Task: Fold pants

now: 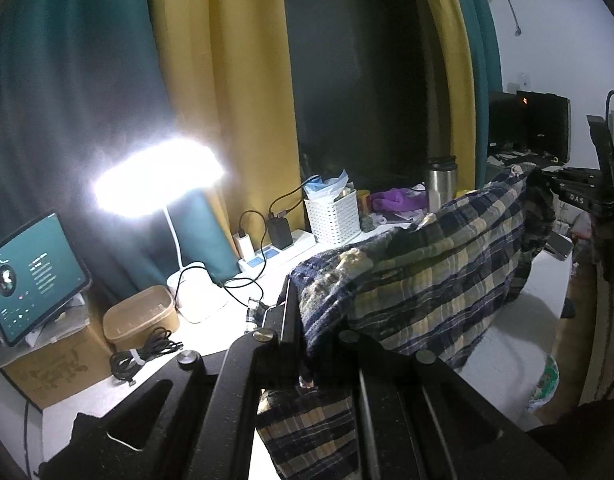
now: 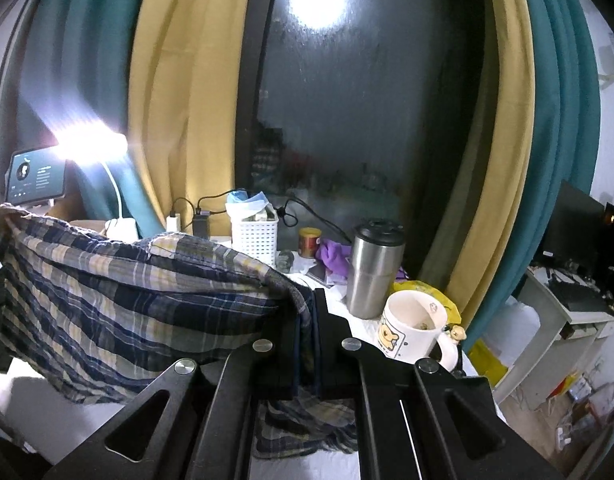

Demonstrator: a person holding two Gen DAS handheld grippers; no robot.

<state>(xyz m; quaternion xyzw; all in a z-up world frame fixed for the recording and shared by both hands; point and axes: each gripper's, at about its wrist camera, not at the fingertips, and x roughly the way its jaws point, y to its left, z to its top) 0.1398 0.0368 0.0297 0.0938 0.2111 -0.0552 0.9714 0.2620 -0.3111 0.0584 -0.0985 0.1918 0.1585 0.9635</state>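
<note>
Plaid pants in navy, grey and cream hang stretched in the air between my two grippers, above a white table. My left gripper is shut on one end of the cloth, and more plaid hangs below it. My right gripper is shut on the other end of the pants. The right gripper also shows at the far right in the left wrist view, holding the raised corner. The far corner of the pants in the right wrist view is at the left edge.
A lit desk lamp, a tablet, a power strip, a white basket and cables line the back of the table. A steel tumbler and a white mug stand close to my right gripper. Curtains hang behind.
</note>
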